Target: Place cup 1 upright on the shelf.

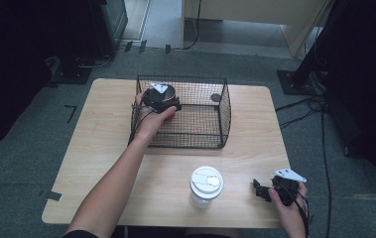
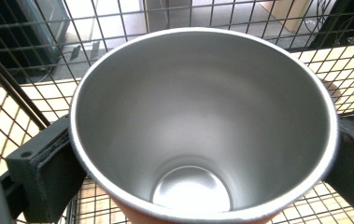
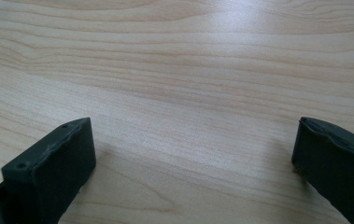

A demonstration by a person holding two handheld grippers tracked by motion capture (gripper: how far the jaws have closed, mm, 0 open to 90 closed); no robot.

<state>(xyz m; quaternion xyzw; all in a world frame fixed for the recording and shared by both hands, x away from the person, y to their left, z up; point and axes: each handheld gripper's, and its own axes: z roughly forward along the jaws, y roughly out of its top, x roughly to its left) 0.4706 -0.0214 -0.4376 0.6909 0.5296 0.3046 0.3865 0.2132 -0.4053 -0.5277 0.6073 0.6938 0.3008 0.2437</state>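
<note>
— So where is the steel cup [image 2: 202,130] right now?

— Between the jaws of the left gripper [image 1: 159,99], which press on its rim from both sides. The gripper holds it inside the wire basket [image 1: 223,106], at the left end, and the cup's mouth faces the camera; the outside looks reddish.

— And the right gripper [image 1: 262,190]?

— Low over the bare wooden table [image 3: 188,70] near the front right corner, jaws spread wide with nothing between them.

— Anything else?

— A white lidded tumbler [image 1: 206,184] stands upright near the front edge, left of the right gripper, apart from it.
</note>
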